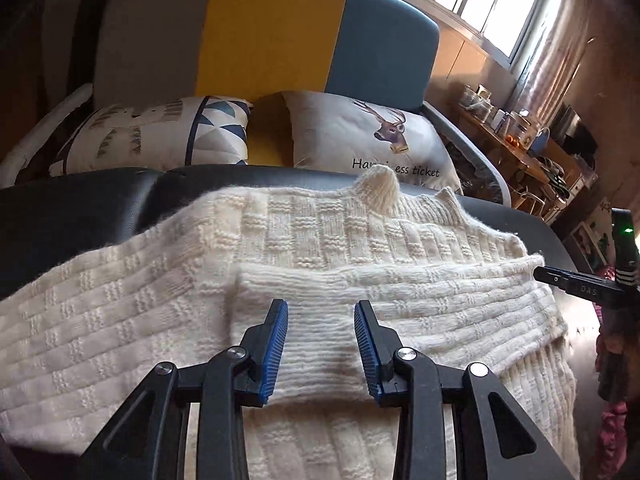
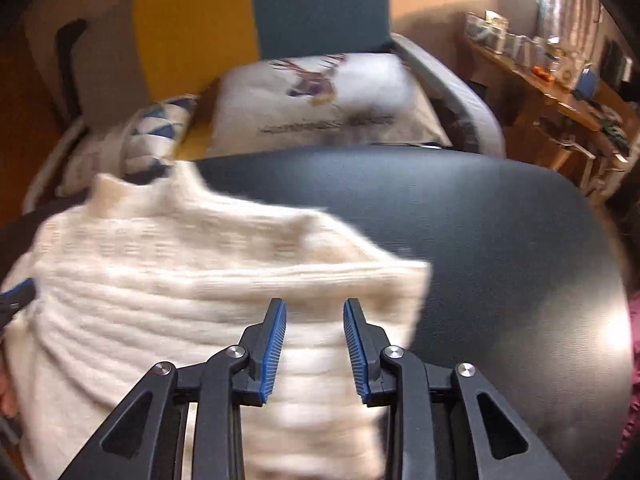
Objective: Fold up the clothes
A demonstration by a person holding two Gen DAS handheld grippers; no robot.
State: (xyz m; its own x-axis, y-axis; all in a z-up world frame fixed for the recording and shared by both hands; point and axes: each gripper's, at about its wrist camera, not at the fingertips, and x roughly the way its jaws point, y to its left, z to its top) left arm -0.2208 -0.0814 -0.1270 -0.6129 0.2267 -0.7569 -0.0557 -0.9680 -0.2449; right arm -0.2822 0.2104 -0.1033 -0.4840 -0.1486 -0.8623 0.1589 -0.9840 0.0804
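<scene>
Left wrist view shows the left gripper (image 1: 321, 322) with jaws spread wide and nothing between them, poised over a cream knit sweater (image 1: 304, 240) spread on a dark tabletop (image 1: 80, 208). A sleeve (image 1: 360, 292) lies folded across the body, its ribbed cuff just ahead of the blue pads (image 1: 276, 344). At the right edge, part of the right gripper (image 1: 576, 284) reaches the sweater's side. Right wrist view, blurred, has that gripper (image 2: 315, 320) also gaping and empty above the sweater's (image 2: 180, 280) right edge, bare tabletop (image 2: 480, 240) beside it. Pillows (image 1: 368, 136) rest on a sofa (image 1: 272, 28) behind.
</scene>
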